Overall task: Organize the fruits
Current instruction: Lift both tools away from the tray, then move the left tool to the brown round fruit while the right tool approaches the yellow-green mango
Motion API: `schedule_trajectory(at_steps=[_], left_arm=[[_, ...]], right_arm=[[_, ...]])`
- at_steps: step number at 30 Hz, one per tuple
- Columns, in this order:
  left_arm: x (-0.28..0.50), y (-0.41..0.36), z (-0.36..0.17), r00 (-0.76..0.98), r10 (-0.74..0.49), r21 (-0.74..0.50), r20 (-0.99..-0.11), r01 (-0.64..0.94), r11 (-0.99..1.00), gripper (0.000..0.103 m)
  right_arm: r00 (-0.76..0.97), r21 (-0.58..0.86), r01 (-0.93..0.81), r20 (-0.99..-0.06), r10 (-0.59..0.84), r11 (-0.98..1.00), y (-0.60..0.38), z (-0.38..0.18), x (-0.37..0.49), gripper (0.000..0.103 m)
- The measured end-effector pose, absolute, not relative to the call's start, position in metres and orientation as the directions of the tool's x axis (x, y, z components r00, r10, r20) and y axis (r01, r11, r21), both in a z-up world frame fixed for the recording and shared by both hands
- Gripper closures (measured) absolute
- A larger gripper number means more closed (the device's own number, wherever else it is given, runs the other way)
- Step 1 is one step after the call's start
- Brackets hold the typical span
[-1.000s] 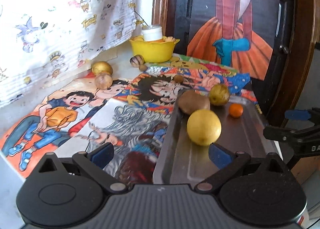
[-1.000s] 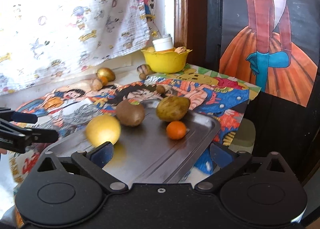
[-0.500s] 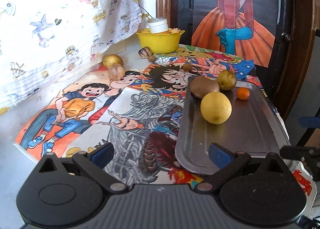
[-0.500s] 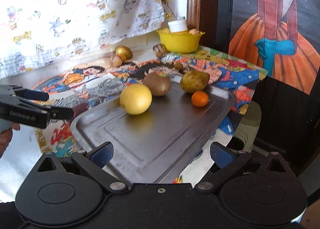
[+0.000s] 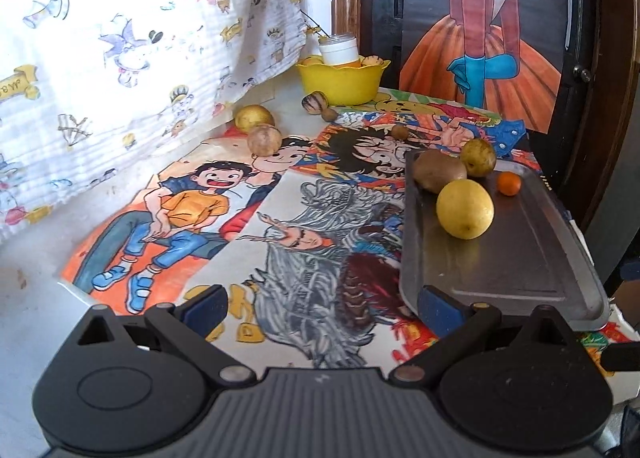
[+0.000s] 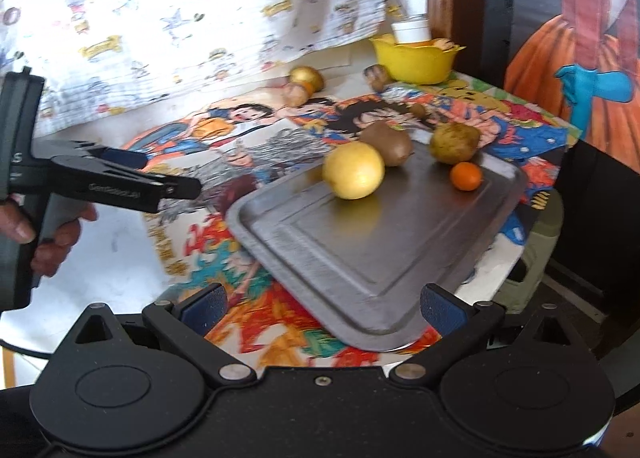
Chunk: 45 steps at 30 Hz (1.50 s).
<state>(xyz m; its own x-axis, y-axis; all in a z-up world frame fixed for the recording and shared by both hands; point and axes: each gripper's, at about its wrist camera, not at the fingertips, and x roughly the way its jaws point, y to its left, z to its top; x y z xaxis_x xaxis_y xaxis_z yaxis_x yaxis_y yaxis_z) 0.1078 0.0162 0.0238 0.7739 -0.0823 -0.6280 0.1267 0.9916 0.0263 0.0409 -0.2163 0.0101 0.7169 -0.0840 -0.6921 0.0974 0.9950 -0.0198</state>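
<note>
Both grippers have pulled back from the metal tray (image 5: 520, 258); left gripper (image 5: 324, 306) and right gripper (image 6: 324, 308) spread wide, empty. Yellow lemon (image 5: 465, 208) sits on the tray's far end.

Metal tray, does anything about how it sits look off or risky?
Yes. The metal tray lies askew to the table, and in the right wrist view its near corner seems to jut past the table edge. Its four fruits bunch at the far end, including the loose yellow fruit.
</note>
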Motion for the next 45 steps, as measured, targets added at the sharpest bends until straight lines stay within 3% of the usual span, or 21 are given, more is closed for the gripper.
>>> schedule_trajectory(at_steps=[12, 23, 32, 35, 40, 45], left_arm=[[0.12, 0.045, 0.032, 0.781, -0.036, 0.073, -0.623, 0.104, 0.992, 0.0], [0.149, 0.071, 0.061, 0.828, 0.015, 0.131, -0.56, 0.071, 0.989, 0.0], [0.17, 0.071, 0.105, 0.879, 0.019, 0.135, -0.477, 0.052, 0.99, 0.0], [0.183, 0.068, 0.112, 0.887, 0.017, 0.131, -0.461, 0.049, 0.99, 0.0], [0.215, 0.062, 0.097, 0.887, 0.023, 0.106, -0.461, 0.029, 0.994, 0.0], [0.246, 0.055, 0.073, 0.875, 0.018, 0.096, -0.484, 0.033, 0.995, 0.0]], right_arm=[[0.699, 0.067, 0.04, -0.715, 0.02, 0.997, -0.201, 0.031, 0.069, 0.001], [0.735, 0.089, 0.048, -0.678, 0.025, 0.995, -0.203, 0.119, 0.12, 0.001], [0.698, 0.236, 0.184, -0.715, 0.042, 0.954, -0.226, 0.215, 0.206, 0.001], [0.682, 0.21, 0.19, -0.731, 0.025, 0.959, -0.231, 0.234, 0.241, 0.001], [0.648, 0.111, 0.161, -0.762, -0.02, 0.981, -0.244, 0.225, 0.3, 0.001], [0.615, 0.123, 0.151, -0.789, 0.005, 0.981, -0.269, 0.182, 0.361, 0.001]])
